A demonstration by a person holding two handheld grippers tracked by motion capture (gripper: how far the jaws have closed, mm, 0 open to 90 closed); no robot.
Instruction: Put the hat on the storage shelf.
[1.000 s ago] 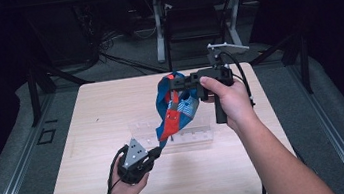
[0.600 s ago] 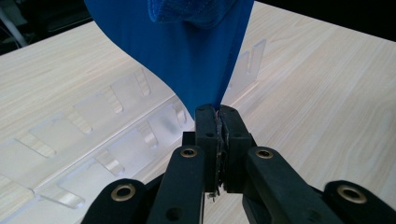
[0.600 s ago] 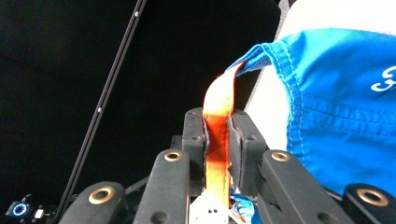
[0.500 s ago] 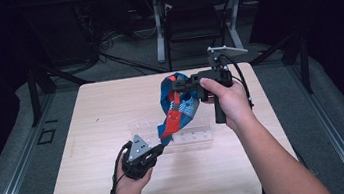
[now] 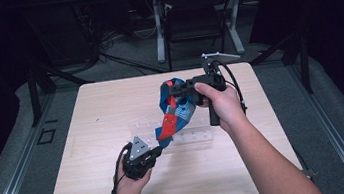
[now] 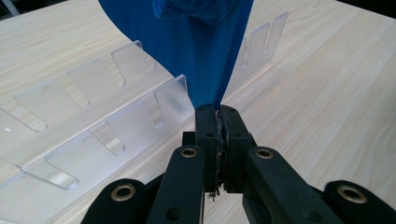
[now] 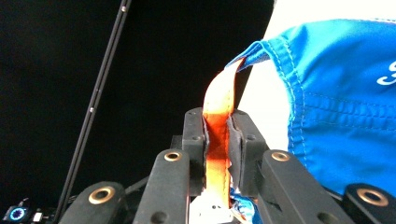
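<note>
A blue and red fabric item [image 5: 174,108] with an orange strap hangs stretched between both grippers above the table. My right gripper [image 5: 173,90] holds the top, its jaws shut on the orange strap [image 7: 218,95], with blue stitched fabric [image 7: 341,93] to its right. My left gripper [image 5: 159,149] sits low near the table, shut on the bottom tip of the blue fabric [image 6: 196,56]. In the left gripper view the left gripper [image 6: 216,112] pinches that tip just in front of a clear rack [image 6: 93,126].
A clear acrylic rack [image 5: 193,136] with slotted dividers lies on the light wooden table [image 5: 86,113], under the hanging fabric. A chair and table legs [image 5: 158,28] stand on the dark floor beyond the far edge.
My left gripper has edged slightly forward toward the rack with the fabric tip in it. The right gripper has stayed about where it was.
</note>
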